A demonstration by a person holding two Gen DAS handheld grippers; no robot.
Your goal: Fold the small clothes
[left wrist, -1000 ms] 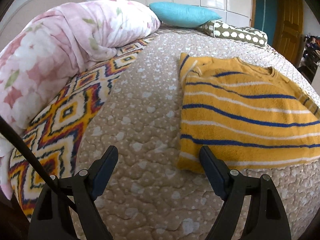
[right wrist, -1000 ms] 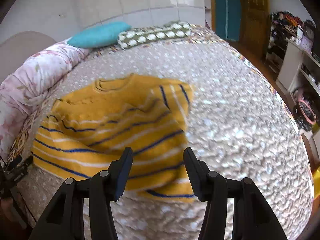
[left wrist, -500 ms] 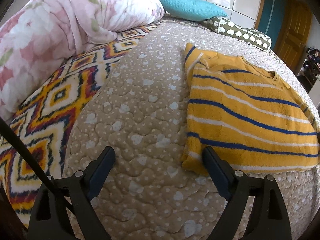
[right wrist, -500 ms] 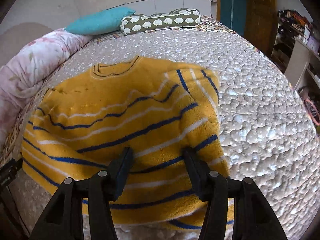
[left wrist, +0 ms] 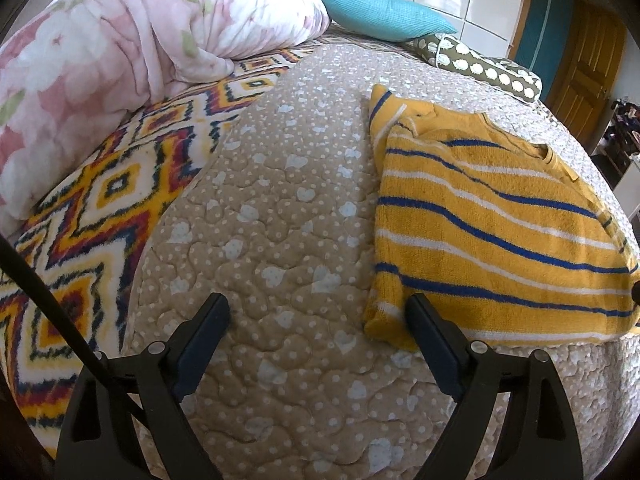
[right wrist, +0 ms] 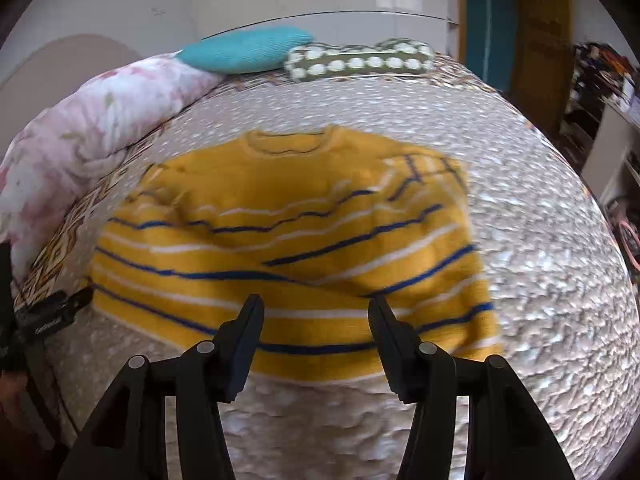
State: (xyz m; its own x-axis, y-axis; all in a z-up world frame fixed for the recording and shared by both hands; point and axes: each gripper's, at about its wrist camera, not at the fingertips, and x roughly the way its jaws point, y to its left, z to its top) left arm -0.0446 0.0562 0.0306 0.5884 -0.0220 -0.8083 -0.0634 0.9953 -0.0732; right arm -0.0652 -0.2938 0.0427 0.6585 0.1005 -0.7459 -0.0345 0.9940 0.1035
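A small yellow sweater (left wrist: 492, 224) with blue and white stripes lies flat on the beige quilted bedspread (left wrist: 276, 248), both sleeves folded in over the body. It also shows in the right wrist view (right wrist: 288, 240), collar at the far side. My left gripper (left wrist: 318, 312) is open and empty, low over the quilt, its right finger (left wrist: 432, 340) beside the sweater's near left corner. My right gripper (right wrist: 316, 316) is open and empty, above the sweater's near hem. The left gripper shows at the left edge of the right wrist view (right wrist: 52, 316).
A pink floral duvet (left wrist: 120, 52) is bunched along the left over a patterned blanket (left wrist: 80, 220). A teal cushion (left wrist: 376, 12) and a green dotted bolster (left wrist: 480, 68) lie at the far end. Shelves (right wrist: 608, 128) stand beyond the right edge.
My right gripper has swung left and back over the sweater's hem, letting the right sleeve lie folded. My left gripper has moved closer to the sweater's near left corner.
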